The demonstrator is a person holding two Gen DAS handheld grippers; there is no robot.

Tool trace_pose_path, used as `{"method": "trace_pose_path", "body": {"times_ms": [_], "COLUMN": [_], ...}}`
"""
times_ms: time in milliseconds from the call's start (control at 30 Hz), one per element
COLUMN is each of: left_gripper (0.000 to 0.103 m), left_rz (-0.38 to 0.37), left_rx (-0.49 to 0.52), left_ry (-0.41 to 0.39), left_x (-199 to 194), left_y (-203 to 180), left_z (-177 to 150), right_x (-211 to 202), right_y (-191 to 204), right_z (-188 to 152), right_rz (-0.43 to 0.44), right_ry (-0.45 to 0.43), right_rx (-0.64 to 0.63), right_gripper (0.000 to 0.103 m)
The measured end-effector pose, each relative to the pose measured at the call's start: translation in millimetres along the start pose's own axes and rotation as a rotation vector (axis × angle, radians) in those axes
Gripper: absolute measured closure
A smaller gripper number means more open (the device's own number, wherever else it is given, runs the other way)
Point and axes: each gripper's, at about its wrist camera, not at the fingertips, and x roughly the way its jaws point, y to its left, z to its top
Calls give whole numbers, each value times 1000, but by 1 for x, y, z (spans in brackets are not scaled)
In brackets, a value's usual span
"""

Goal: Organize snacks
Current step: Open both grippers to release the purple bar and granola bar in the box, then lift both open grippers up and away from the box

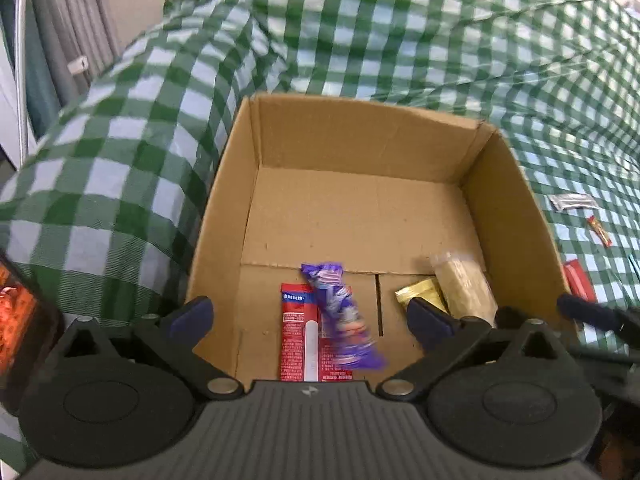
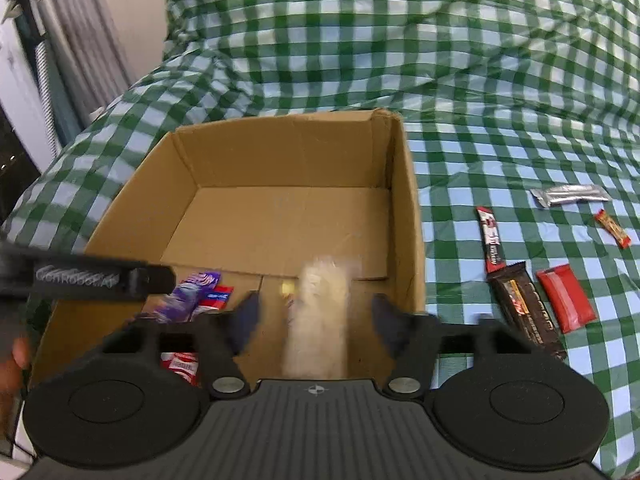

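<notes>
- Cardboard box (image 1: 360, 148) on checked cloth (image 1: 120, 120).
- Left gripper (image 1: 310, 316) released, purple snack (image 1: 340, 312) loose inside.
- Right gripper (image 2: 314, 320) released, pale pack (image 2: 320, 320) blurred between jaws.
- Bars (image 2: 528, 312) lie outside the box.

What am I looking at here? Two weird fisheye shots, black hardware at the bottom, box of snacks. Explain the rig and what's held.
No robot: a person holds a two-finger claw in each hand, each with a camera looking forward along its fingers. One picture is from the left claw, the other from the right claw; the black parts at the bottom are the claws themselves.

Both hang over a cardboard box on a green checked cloth. Both claws are open and hold nothing. A blurred purple wrapper lies between the left fingers, over a red packet; a blurred pale packet sits between the right ones. To the right of the box, more bars lie on the cloth.
</notes>
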Motion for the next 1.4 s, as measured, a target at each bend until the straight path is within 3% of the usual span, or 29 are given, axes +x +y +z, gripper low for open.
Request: {"method": "trace_pose_path", "body": {"times_ms": [133,333,600,1000,1400], "left_gripper": [0,0,0,0,0], "left_rz": [21,45,70,99,100], "left_rx": [-1,-37,-68,-57,-40], "left_ry": [22,28,-39,-187,-228], "left_x": [-19,-69,-138,-203,-228], "left_y": [6,3,2,-11,-21], "left_z": [-18,-65,-121,-155,-172], "right_x": [-26,-80,-149,-216,-247], "right_y": [-1,6,31,47,48], "right_z": [-4,-37,-75,-112,-132], "right_rz": [-4,26,1,-31,-50], "right_ry": [6,42,-65,-233,-311], "right_rx": [29,49,-36,-121,-162], "right_gripper": [14,11,4,1,1]}}
